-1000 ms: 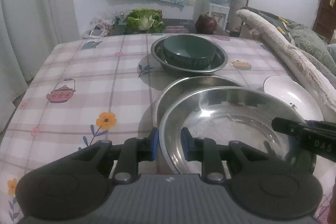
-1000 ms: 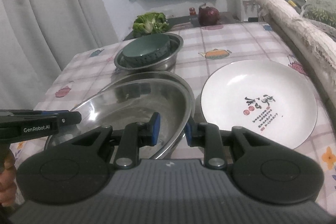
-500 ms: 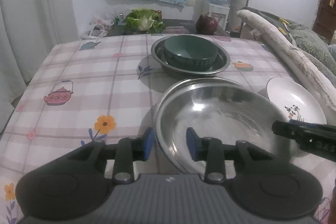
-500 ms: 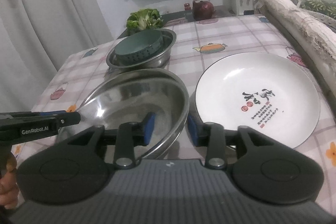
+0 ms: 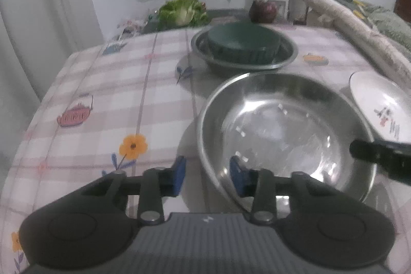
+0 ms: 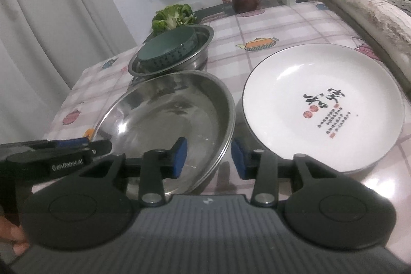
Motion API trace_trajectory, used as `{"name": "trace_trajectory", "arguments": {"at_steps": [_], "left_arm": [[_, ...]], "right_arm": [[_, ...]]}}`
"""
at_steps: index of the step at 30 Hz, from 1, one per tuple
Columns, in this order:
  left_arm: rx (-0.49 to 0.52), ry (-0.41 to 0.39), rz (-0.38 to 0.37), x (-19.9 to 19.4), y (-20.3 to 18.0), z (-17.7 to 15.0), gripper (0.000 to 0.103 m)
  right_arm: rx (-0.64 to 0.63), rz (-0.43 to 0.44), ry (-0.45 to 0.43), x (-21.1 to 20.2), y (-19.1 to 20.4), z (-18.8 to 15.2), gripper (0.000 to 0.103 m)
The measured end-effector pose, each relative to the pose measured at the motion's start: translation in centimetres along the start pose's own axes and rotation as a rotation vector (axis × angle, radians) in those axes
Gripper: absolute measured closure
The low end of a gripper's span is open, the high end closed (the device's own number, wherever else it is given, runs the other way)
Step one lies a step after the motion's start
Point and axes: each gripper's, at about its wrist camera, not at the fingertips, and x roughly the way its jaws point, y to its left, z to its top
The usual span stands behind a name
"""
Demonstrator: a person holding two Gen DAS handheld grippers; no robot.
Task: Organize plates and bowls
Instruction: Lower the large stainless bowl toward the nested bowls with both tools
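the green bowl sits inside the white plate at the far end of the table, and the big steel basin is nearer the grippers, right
Not quite. The green bowl sits inside a smaller steel basin, not the white plate, which lies empty beside the big steel basin. The right wrist view shows it; the rest holds.

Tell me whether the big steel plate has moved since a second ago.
Yes. The steel plate has dropped onto the plate beneath it, no longer raised above that rim, nearer the tablecloth.

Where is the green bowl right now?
In both views, the green bowl sits inside the far steel basin, beyond the near steel basin, before the leafy greens.
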Motion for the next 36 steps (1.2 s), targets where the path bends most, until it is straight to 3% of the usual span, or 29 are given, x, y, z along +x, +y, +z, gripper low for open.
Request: {"name": "trace_trajectory", "arguments": {"at_steps": [4,20,22,26,29,31,36], "left_arm": [[0.002,-0.006,0.005,-0.5,0.5,-0.9,0.070],[-0.024,0.033,-0.002,-3.8,2.8,-4.9,0.067],[-0.022,0.040,0.002,-4.0,2.7,-4.8,0.063],[-0.018,0.033,0.018,-4.8,2.5,-4.5,0.034],[-0.002,0.010,0.027,-5.8,1.9,-4.0,0.029],[0.013,-0.004,0.027,-6.5,1.2,-3.4,0.024],[0.077,-0.054,0.008,-7.8,-1.9,-1.1,0.016]], "right_arm": [[-0.041,-0.017,0.018,0.7,0.4,-0.3,0.083],[-0.112,0.075,0.078,-1.1,3.4,-3.1,0.083],[-0.110,0.076,0.080,-1.2,3.4,-3.2,0.082],[-0.107,0.079,0.068,-1.9,3.1,-3.2,0.080],[-0.106,0.067,0.048,-2.8,2.5,-3.1,0.068],[-0.104,0.050,0.032,-3.7,1.8,-3.1,0.051],[-0.082,0.002,-0.009,-5.8,-0.7,-2.8,0.039]]}}
